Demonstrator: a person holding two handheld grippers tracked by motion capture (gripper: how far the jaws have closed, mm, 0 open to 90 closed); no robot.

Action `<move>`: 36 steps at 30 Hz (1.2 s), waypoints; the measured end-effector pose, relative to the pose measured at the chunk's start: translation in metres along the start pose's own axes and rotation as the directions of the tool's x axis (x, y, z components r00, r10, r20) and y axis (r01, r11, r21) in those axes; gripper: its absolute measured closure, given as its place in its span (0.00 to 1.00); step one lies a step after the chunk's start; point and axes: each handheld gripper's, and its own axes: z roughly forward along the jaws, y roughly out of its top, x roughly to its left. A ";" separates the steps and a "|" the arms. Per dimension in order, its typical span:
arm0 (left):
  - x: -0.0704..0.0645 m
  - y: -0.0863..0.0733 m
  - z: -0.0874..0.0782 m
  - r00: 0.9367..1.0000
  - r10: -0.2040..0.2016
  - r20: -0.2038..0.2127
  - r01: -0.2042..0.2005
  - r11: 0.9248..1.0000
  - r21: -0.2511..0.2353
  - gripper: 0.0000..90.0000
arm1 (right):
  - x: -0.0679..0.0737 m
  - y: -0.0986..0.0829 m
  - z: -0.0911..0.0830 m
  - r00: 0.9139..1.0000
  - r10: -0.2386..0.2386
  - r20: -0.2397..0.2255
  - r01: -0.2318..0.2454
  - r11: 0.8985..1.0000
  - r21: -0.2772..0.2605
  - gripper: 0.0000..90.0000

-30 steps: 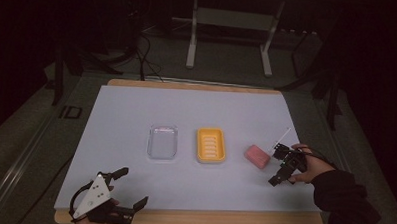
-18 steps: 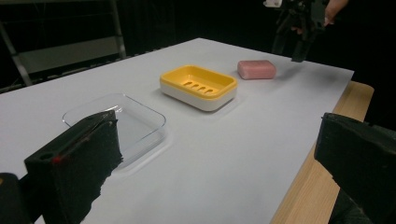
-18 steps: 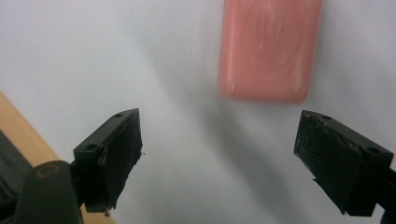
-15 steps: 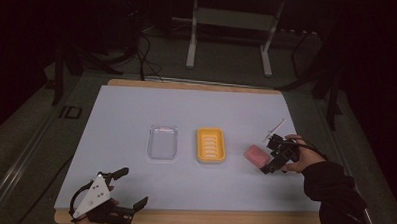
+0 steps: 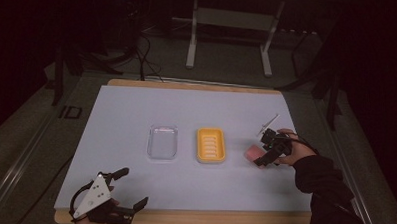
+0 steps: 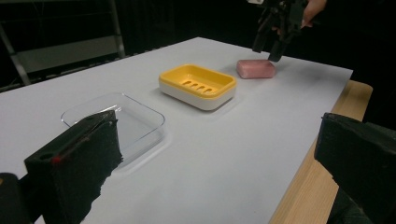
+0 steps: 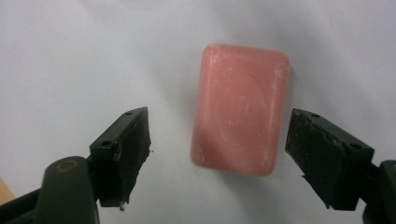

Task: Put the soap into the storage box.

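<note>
Right gripper (image 7: 217, 158) poised over a pink soap bar (image 7: 239, 108), jaws apart on either side of it.

The bar lies flat on the white tabletop (image 5: 136, 110), just right of the yellow soap dish (image 5: 210, 145); a clear tray (image 5: 163, 142) sits farther left. The left gripper (image 5: 129, 188) rests at the near edge, jaws apart and empty. Risk: a smooth bar may slip or skew if the jaws close off-centre.

one pink soap bar (image 7: 239, 109) — one yellow soap dish (image 5: 210, 145) — one clear tray (image 5: 163, 141).
</note>
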 end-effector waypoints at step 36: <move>-0.001 -0.001 0.001 1.000 0.002 0.010 -0.002 1.000 0.011 0.01 | -0.009 0.010 0.042 0.999 -0.014 0.033 0.011 0.995 0.099 0.40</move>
